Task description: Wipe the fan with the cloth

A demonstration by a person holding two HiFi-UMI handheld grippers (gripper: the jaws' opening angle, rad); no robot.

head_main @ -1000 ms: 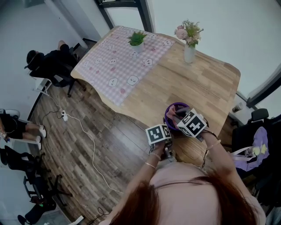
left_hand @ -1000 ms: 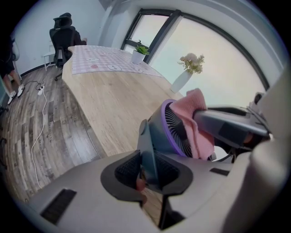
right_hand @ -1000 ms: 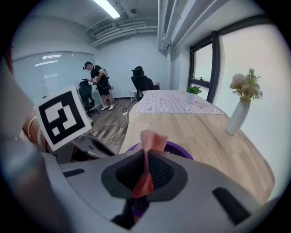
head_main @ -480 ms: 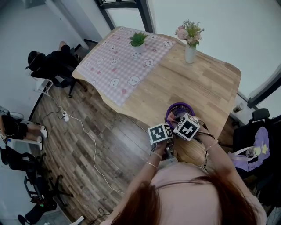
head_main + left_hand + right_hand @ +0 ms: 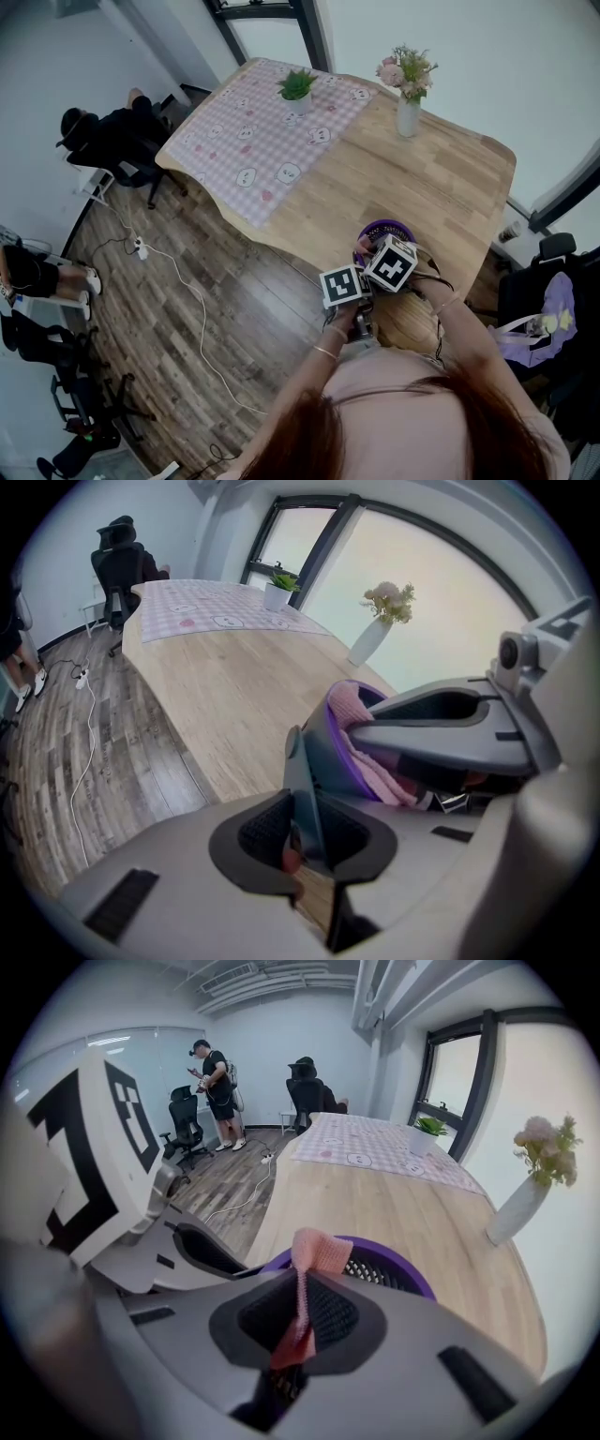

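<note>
A small purple fan point(image 5: 382, 230) with a black grille stands on the wooden table point(image 5: 422, 178) near its front edge. My left gripper point(image 5: 361, 274) is shut on the fan's grey-purple edge point(image 5: 314, 761), which stands upright between its jaws. My right gripper point(image 5: 377, 247) hovers over the fan, shut on a pink knitted cloth point(image 5: 314, 1251). The cloth lies against the purple rim point(image 5: 394, 1269) and drapes over it in the left gripper view point(image 5: 370, 761). The two grippers sit close together, and their marker cubes hide most of the fan from the head view.
A white vase of flowers point(image 5: 407, 103) and a small potted plant point(image 5: 296, 89) stand at the table's far end, the plant on a pink checked tablecloth point(image 5: 262, 131). Office chairs and a seated person point(image 5: 103, 131) are at the left. A white cable point(image 5: 187, 300) runs across the floor.
My right gripper has shifted a little left with the cloth, closer to the left gripper, and now covers more of the fan. The left gripper has barely moved.
</note>
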